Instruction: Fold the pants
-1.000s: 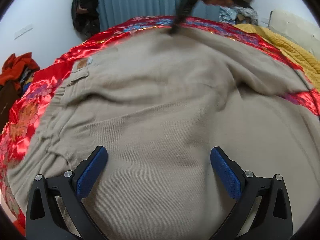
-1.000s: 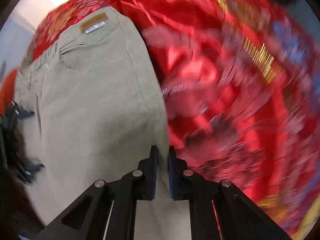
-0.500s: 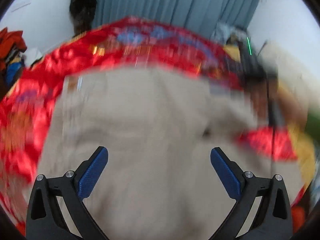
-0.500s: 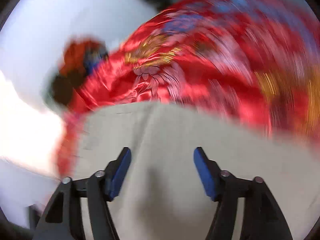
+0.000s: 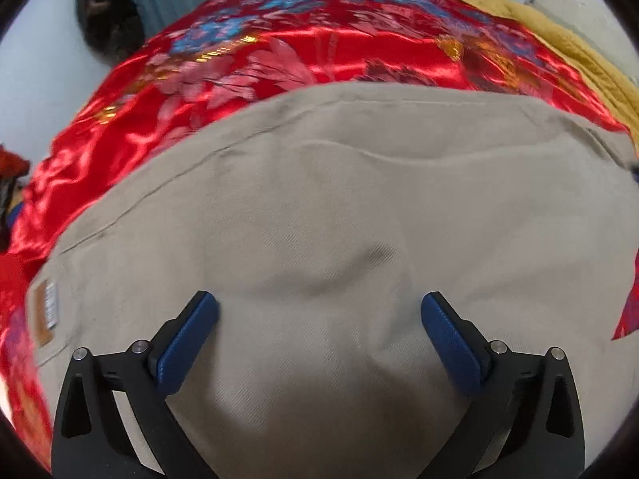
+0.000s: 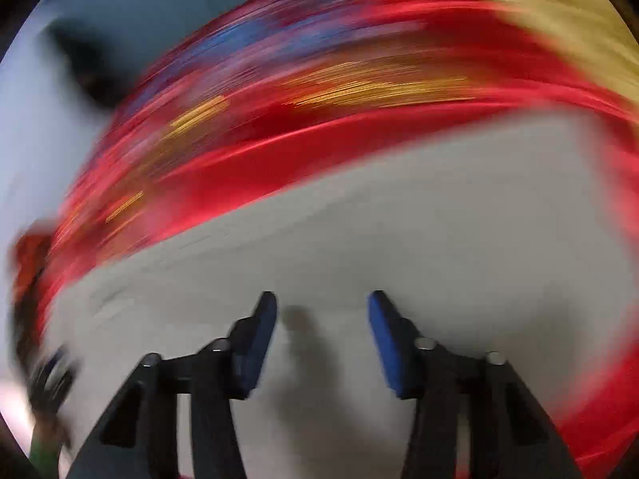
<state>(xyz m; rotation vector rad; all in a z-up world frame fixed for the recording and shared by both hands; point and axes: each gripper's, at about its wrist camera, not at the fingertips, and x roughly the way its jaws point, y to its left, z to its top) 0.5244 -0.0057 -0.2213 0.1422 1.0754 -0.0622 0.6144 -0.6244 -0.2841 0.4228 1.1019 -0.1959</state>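
Note:
Beige pants (image 5: pixel 339 207) lie spread on a red satin bedspread (image 5: pixel 319 52), folded over, with a brown waist label (image 5: pixel 43 313) at the left edge. My left gripper (image 5: pixel 319 311) hovers just above the cloth, wide open, nothing between its blue pads (image 5: pixel 187 339). The right wrist view is smeared by motion. There my right gripper (image 6: pixel 322 307) is over the pants (image 6: pixel 359 247); its jaws are closing, partly apart, and nothing is pinched between them.
A mustard-yellow blanket (image 5: pixel 559 40) lies at the far right of the bed. Dark clothing (image 5: pixel 108 20) hangs by the blue curtain at the back left. Red and orange clothes (image 5: pixel 10 167) are piled at the left edge.
My left gripper has swept sideways over the pants, so the waist label now sits at lower left. My right gripper let go of the pants' edge, opened wide, then narrowed, and swung round over the cloth.

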